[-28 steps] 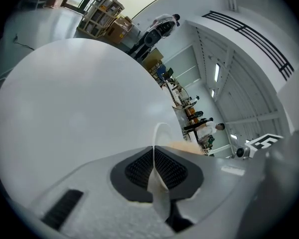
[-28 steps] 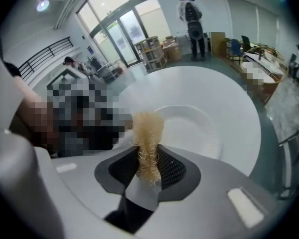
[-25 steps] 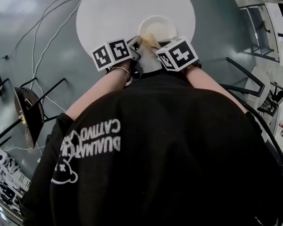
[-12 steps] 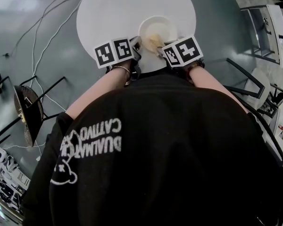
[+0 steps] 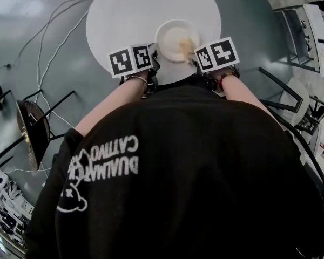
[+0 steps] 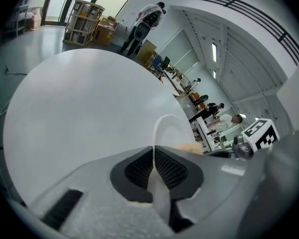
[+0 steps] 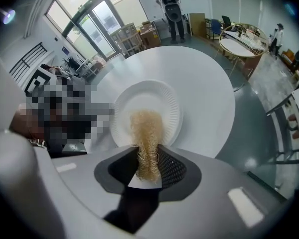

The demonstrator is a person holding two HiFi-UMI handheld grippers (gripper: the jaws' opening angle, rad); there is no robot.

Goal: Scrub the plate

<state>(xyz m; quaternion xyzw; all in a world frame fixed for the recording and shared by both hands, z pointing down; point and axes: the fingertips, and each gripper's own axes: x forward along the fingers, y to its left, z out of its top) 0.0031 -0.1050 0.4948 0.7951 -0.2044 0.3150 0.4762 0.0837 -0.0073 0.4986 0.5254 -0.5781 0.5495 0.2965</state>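
A white paper plate [image 5: 171, 34] lies near the front edge of the round white table [image 5: 124, 15]. My left gripper [image 6: 153, 156] is shut on the plate's near rim [image 6: 162, 128], whose thin edge runs between the pads. My right gripper [image 7: 148, 171] is shut on a tan fibrous scrubber [image 7: 147, 133], whose free end rests on the inside of the plate [image 7: 167, 101]. In the head view the scrubber [image 5: 186, 46] sits at the plate's right side, just ahead of the right marker cube [image 5: 217, 54]. The left marker cube [image 5: 130, 60] is at the plate's left.
The person's body hides the table's front edge in the head view. Cables [image 5: 48, 42] trail over the grey floor at left, and a dark chair [image 5: 32, 128] stands lower left. A person [image 7: 172, 6] stands beyond the table, and another round table [image 7: 239, 46] is at far right.
My right gripper has swept to the right across the plate with the scrubber, uncovering more of the plate. The left gripper has stayed on the rim.
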